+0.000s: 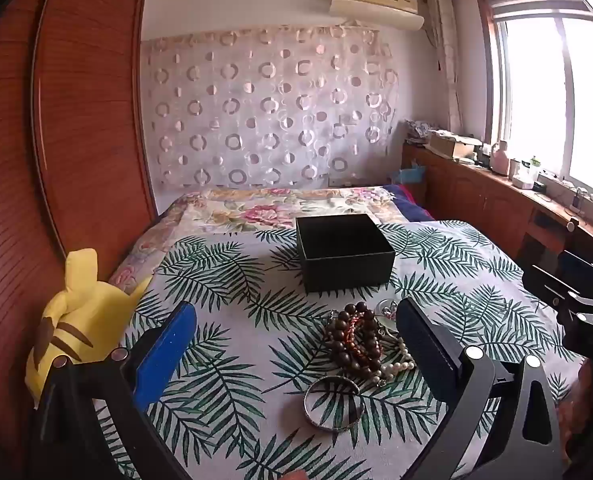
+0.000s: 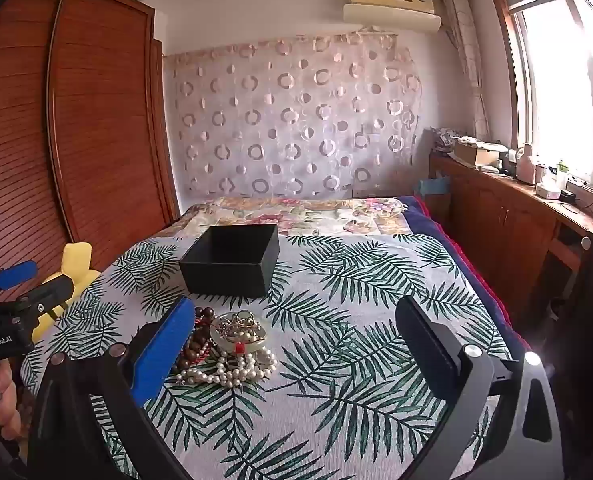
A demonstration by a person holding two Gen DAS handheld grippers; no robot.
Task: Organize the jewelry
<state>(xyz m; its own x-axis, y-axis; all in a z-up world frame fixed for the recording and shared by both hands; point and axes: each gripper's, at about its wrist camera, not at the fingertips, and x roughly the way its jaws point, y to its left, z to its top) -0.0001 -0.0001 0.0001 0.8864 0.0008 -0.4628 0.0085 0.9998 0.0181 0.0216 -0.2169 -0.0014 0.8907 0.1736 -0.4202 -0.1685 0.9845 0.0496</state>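
Observation:
An open black box (image 1: 344, 254) sits on the leaf-print cloth, also in the right wrist view (image 2: 232, 260). In front of it lies a jewelry pile: dark wooden bead bracelets (image 1: 354, 340), a pearl strand (image 2: 232, 372), a pale bangle with gold pieces (image 2: 238, 334), and a silver bangle (image 1: 333, 404) nearest me. My left gripper (image 1: 296, 344) is open and empty, hovering just before the pile. My right gripper (image 2: 296, 344) is open and empty, to the right of the pile, its blue finger (image 2: 164, 352) beside the beads.
A yellow plush toy (image 1: 76, 320) lies at the cloth's left edge by the wooden wardrobe (image 1: 56, 140). A floral bedspread (image 1: 276, 204) lies behind the box. A cluttered wooden cabinet (image 2: 516, 220) runs along the right under the window.

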